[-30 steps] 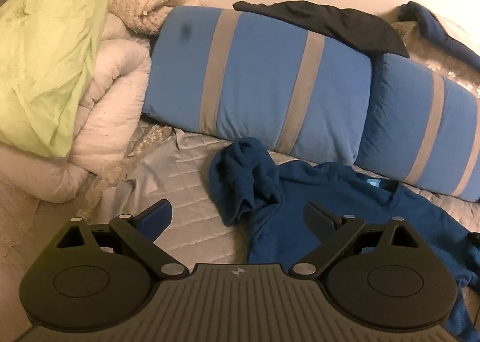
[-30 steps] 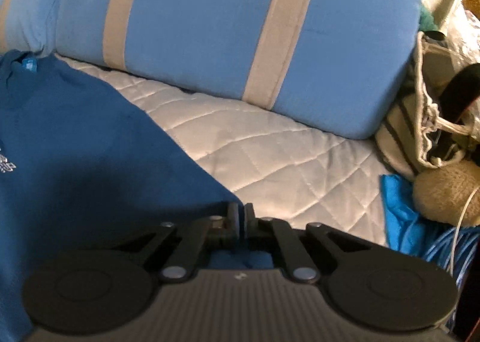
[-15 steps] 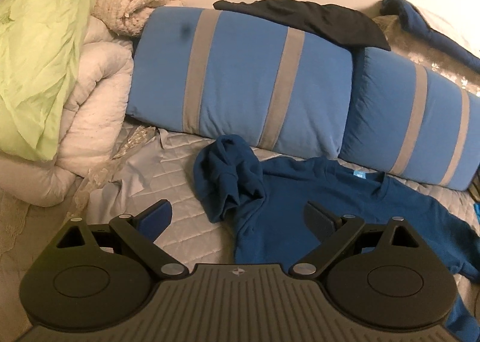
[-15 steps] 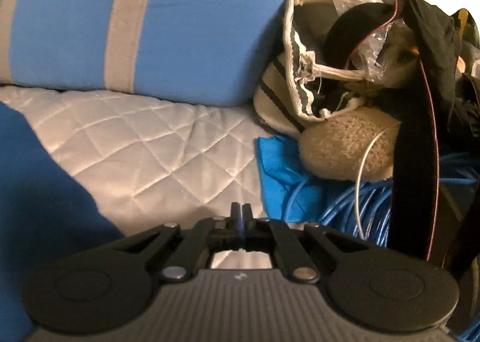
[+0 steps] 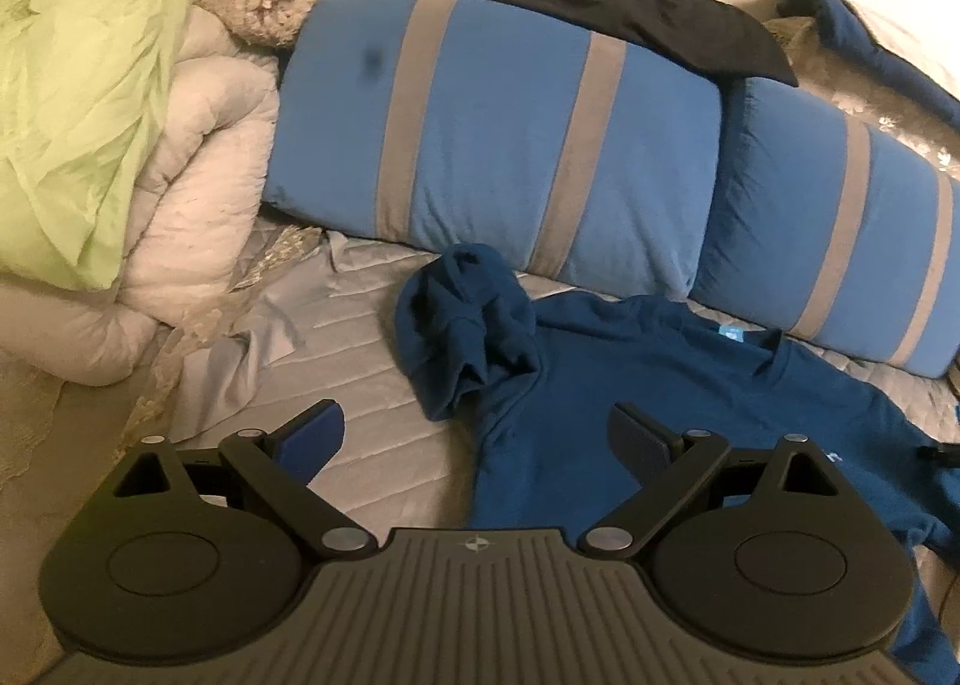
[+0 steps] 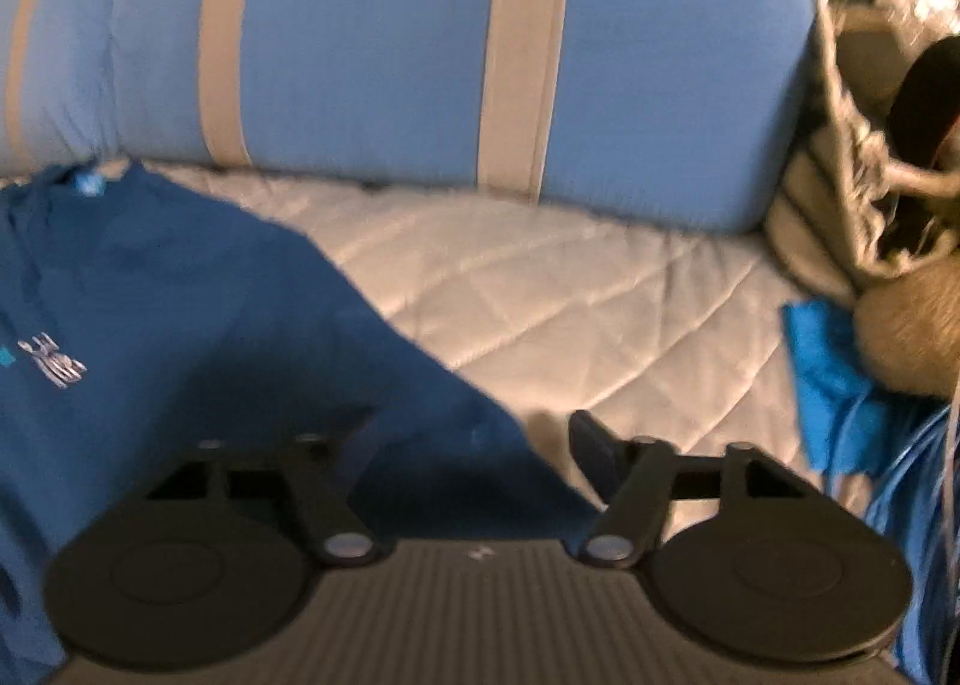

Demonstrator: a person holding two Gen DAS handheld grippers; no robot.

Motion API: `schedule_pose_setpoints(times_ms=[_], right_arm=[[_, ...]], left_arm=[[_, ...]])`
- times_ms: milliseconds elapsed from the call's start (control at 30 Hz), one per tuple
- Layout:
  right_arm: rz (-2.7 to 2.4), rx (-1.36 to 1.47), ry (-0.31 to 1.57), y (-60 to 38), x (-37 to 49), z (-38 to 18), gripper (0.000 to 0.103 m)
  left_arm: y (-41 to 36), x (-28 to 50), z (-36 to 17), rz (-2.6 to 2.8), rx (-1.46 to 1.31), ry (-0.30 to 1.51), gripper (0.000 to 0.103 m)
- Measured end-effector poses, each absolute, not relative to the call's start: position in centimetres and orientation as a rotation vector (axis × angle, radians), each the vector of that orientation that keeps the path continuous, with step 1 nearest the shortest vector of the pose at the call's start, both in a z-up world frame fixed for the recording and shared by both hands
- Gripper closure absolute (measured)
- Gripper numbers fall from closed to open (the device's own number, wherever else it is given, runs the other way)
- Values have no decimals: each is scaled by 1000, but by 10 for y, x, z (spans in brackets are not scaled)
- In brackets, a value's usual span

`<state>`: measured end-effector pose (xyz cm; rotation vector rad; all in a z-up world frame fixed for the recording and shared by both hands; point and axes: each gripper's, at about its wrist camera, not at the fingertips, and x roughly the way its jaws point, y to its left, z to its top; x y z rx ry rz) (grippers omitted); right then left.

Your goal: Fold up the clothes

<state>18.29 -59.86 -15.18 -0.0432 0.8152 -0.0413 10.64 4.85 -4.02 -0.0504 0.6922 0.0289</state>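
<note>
Navy sweatshirt point(image 5: 660, 385) spread on quilt point(image 6: 600, 277), left sleeve point(image 5: 462, 325) bunched; soft, limp, grip hems. Left gripper point(image 5: 477, 433) and right gripper point(image 6: 480, 445) both spread wide, empty.

Both wrist views face pillows point(image 5: 498, 144) (shared), low over bed.

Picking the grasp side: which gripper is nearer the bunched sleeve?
Left. The left gripper is open just short of the bunched sleeve; the right gripper is over the sweater's opposite edge.
</note>
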Motion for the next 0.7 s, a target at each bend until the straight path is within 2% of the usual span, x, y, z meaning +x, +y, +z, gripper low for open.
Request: schedule_pose_setpoints(times_ms=[33, 100, 133, 700], right_arm=[[-52, -44, 811, -599, 183, -152, 76], [-73, -45, 804, -600, 183, -154, 97], [-83, -45, 800, -601, 183, -154, 100], [-266, -33, 773, -639, 169, -151, 103]], left_arm=[[49, 106, -40, 32, -47, 693, 7], [50, 108, -41, 38, -40, 698, 7], [50, 109, -42, 41, -38, 701, 7], [58, 116, -48, 43, -45, 700, 7]])
